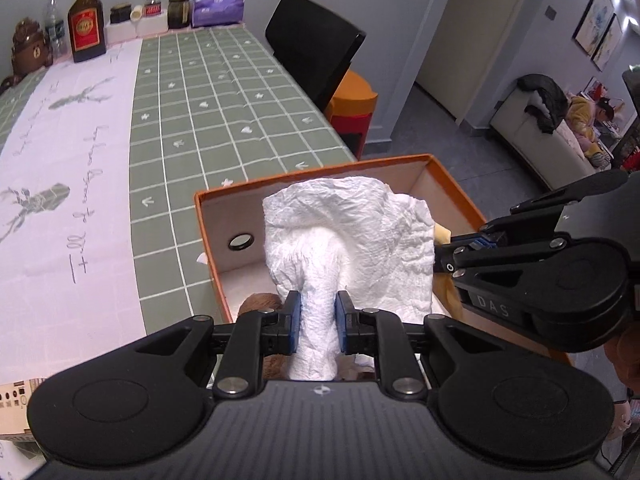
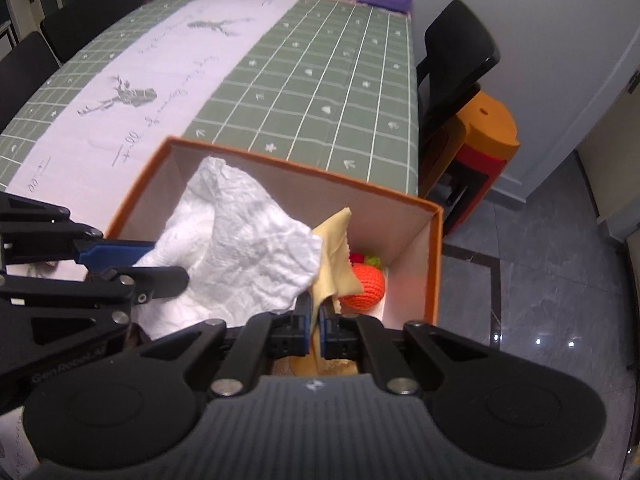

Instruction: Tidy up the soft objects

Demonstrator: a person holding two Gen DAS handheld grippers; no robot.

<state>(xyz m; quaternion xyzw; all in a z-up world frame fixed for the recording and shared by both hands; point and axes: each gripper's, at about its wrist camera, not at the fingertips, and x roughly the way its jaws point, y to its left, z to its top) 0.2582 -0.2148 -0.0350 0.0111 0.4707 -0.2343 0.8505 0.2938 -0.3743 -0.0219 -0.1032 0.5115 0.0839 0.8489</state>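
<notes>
I am lowering both loads into the orange box (image 2: 434,256) at the surface's edge, my left fingers (image 1: 318,322) pinching the white cloth (image 1: 352,232), my right fingers (image 2: 316,330) clamping the yellow cloth (image 2: 334,248); next, releasing each inside.

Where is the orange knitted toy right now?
In the right wrist view, the orange knitted toy lies in the right corner of the orange box, just right of the yellow cloth.
</notes>
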